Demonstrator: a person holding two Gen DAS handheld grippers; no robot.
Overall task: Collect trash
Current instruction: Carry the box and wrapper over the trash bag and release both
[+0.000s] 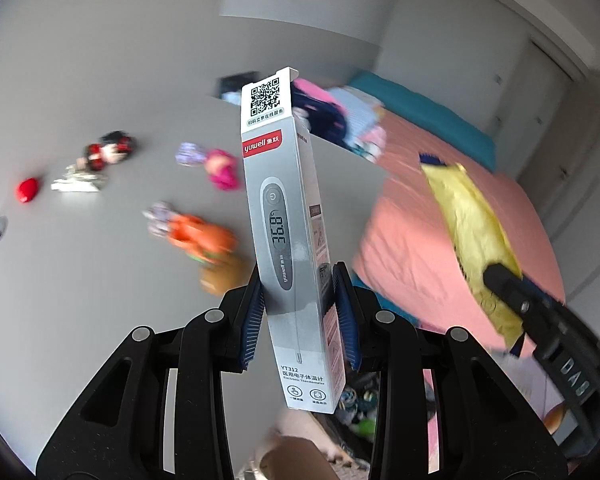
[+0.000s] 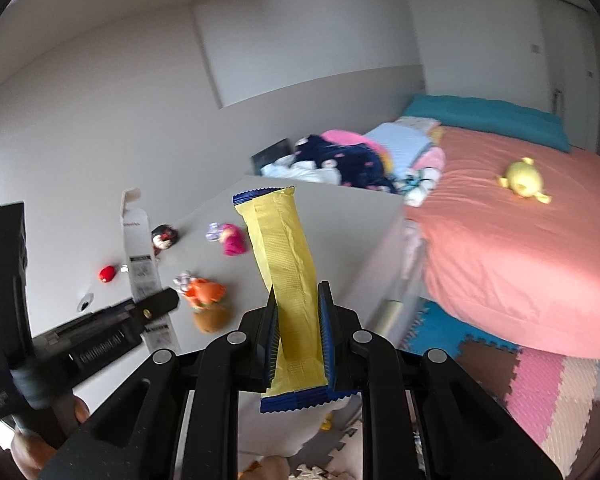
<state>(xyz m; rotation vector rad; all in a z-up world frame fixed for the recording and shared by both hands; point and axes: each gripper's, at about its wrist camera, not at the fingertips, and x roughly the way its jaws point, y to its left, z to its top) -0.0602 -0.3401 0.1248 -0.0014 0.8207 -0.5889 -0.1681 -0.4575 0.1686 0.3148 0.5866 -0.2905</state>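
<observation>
Left gripper (image 1: 300,316) clamps the thermometer box (image 1: 286,216) — right gripper (image 2: 298,334) pinches the yellow wrapper (image 2: 288,276) — both long axes running forward along the fingers.

thermometer box (image 1: 284,216): "yuwell", "36.8", "YT312", QR code | right tongs (image 1: 512,300) arm: "DAS"

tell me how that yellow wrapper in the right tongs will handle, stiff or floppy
The yellow wrapper is probably floppy: it looks thin, creased and twisted above the right tongs, which are shut on it. It likely weighs little, since it looks flat and empty. It may bend or flutter in a fast move.
</observation>
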